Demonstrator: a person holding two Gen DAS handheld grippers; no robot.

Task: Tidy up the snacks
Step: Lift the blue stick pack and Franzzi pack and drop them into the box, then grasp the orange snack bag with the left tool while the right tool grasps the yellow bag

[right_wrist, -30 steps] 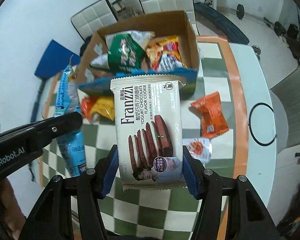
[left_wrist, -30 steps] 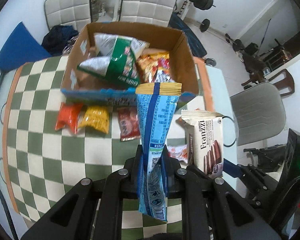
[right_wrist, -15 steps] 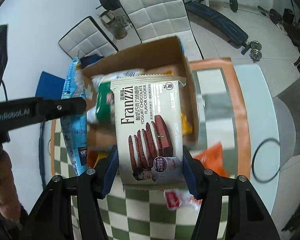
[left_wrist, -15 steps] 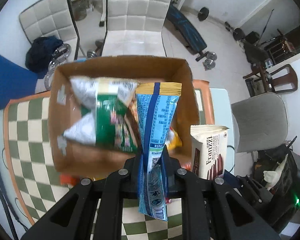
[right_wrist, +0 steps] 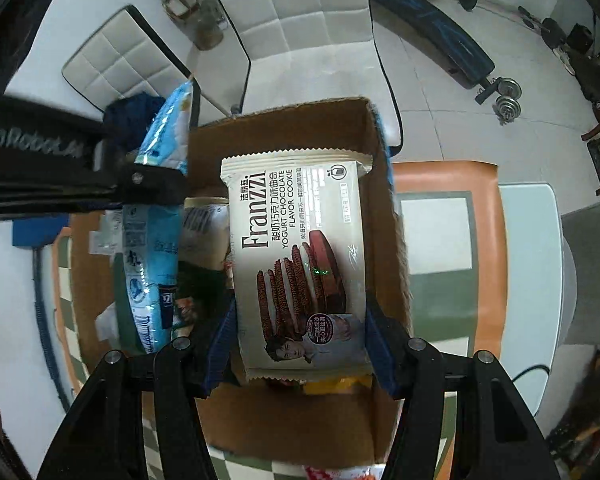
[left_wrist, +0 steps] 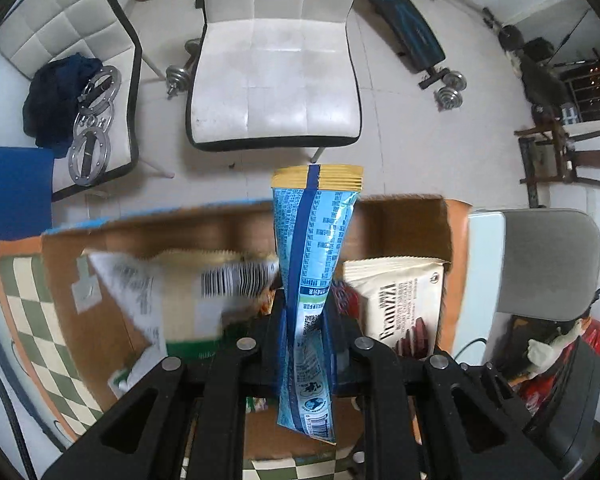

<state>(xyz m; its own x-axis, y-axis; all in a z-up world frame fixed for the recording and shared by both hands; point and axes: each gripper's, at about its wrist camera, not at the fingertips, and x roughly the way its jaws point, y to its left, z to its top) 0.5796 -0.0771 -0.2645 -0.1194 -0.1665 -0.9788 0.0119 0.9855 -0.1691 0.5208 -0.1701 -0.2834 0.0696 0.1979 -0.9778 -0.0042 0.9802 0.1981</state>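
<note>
Both claws are pointing pretty much straight down over the cardboard box [right_wrist: 384, 216]. The left gripper [left_wrist: 306, 320] is pinching a blue snack pouch [left_wrist: 312, 240] nearly shut. Just beside it, the right gripper [right_wrist: 300, 340] is clamping a Franzzi cookie pack [right_wrist: 300, 256] at medium width, with the box directly below.

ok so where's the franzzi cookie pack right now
The Franzzi cookie pack is clamped in the right gripper, held over the right side of the open cardboard box, with the blue snack bag in the left gripper beside it.
</note>
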